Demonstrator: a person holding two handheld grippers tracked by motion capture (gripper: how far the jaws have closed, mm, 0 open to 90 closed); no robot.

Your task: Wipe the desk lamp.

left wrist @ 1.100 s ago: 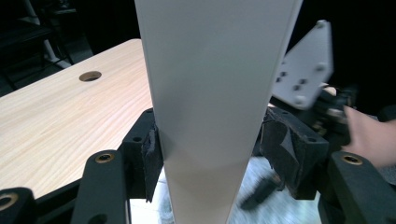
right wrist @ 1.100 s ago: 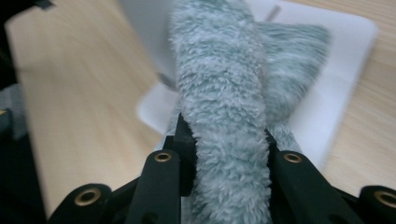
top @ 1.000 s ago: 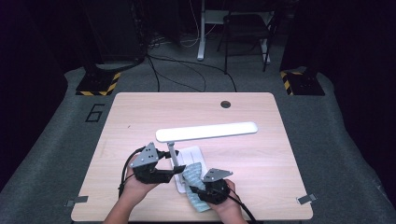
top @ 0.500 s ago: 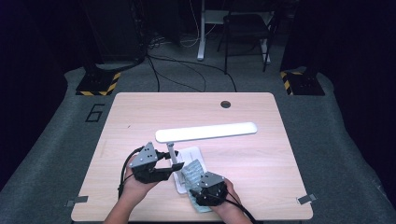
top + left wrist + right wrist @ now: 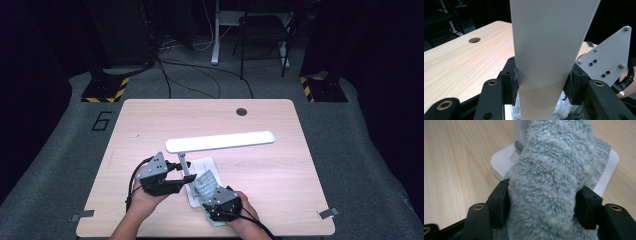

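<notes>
High view: a white lamp [image 5: 220,141] was seen at mid-frame, its long head running left to right, its base [image 5: 192,199] below centre. The post [image 5: 549,57] was clamped by the left gripper [image 5: 172,175]. A blue-grey cloth [image 5: 549,182], draped over the base, was pinched by the right gripper [image 5: 212,196], whose jaws had just been closing slightly; the base lay straight ahead of them

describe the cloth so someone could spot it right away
On the wooden table, find the white desk lamp near the front edge. The cloth lies bunched on its square base, pinched in the right claw: pale blue-green and fluffy among smooth, hard things.
</notes>
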